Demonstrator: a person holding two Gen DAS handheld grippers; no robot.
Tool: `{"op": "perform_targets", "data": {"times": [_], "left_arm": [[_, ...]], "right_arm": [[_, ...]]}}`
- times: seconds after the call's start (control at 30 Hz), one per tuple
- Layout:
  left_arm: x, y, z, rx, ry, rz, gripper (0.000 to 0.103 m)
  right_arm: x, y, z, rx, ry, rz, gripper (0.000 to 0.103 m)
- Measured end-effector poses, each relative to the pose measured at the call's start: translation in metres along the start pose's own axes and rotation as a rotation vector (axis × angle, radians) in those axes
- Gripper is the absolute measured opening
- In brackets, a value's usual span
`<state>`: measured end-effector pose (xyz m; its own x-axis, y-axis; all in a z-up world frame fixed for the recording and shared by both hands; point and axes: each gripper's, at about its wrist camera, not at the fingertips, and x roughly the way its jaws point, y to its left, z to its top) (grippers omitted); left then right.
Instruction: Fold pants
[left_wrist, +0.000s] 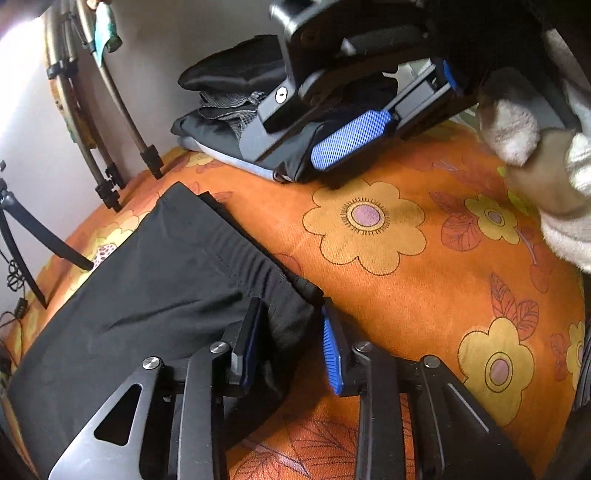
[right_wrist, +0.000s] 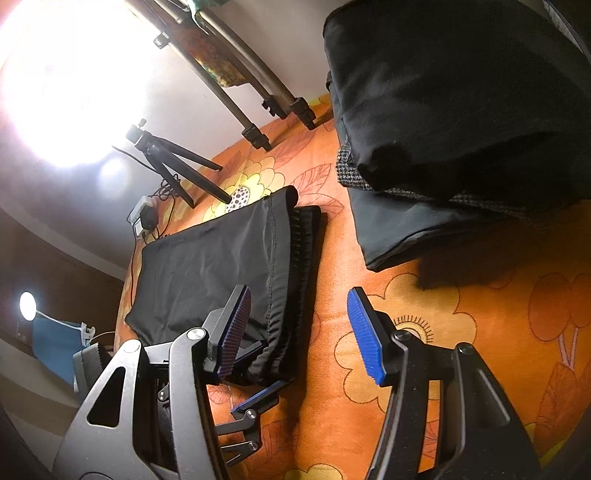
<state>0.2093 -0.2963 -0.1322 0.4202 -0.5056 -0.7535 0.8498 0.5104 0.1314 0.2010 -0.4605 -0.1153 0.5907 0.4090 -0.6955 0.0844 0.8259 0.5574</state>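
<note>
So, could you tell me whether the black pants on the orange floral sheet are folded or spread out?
Folded: the black pants lie as a compact layered rectangle.

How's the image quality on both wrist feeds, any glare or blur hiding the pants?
Right wrist view: heavy glare blows out the upper-left wall, but the folded black pants stay readable. Left wrist view: evenly lit, with strong fisheye bending; the gloved hand looks soft at the right edge.

The pants (left_wrist: 155, 273) under the left gripper (left_wrist: 291, 347) fingers (left_wrist: 331, 350) are matt black woven cloth, with a ribbed waistband. The fingers carry blue ridged rubbery pads on dark matt metal links with shiny steel rivets. The bedsheet (left_wrist: 406, 280) right of them is soft, matt orange printed cloth with a slight nap.
</note>
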Motion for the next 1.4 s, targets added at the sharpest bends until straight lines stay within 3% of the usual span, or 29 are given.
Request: {"op": "perform_targets", "data": {"times": [0.17, 0.83, 1.1, 1.4], "left_arm": [[-0.007, 0.006, 0.000, -0.034, -0.025, -0.015, 0.023], [-0.039, 0.034, 0.002, -0.180, -0.132, -0.088, 0.019], [-0.041, 0.031, -0.002, -0.158, -0.132, -0.100, 0.019], [-0.046, 0.044, -0.002, -0.195, -0.162, -0.119, 0.019]], "right_arm": [[0.008, -0.001, 0.001, 0.026, 0.016, 0.005, 0.066], [0.059, 0.007, 0.016, 0.140, 0.095, 0.068, 0.066], [0.074, 0.009, 0.023, 0.208, 0.085, 0.135, 0.066], [0.081, 0.016, 0.027, 0.176, 0.067, 0.042, 0.066]]}}
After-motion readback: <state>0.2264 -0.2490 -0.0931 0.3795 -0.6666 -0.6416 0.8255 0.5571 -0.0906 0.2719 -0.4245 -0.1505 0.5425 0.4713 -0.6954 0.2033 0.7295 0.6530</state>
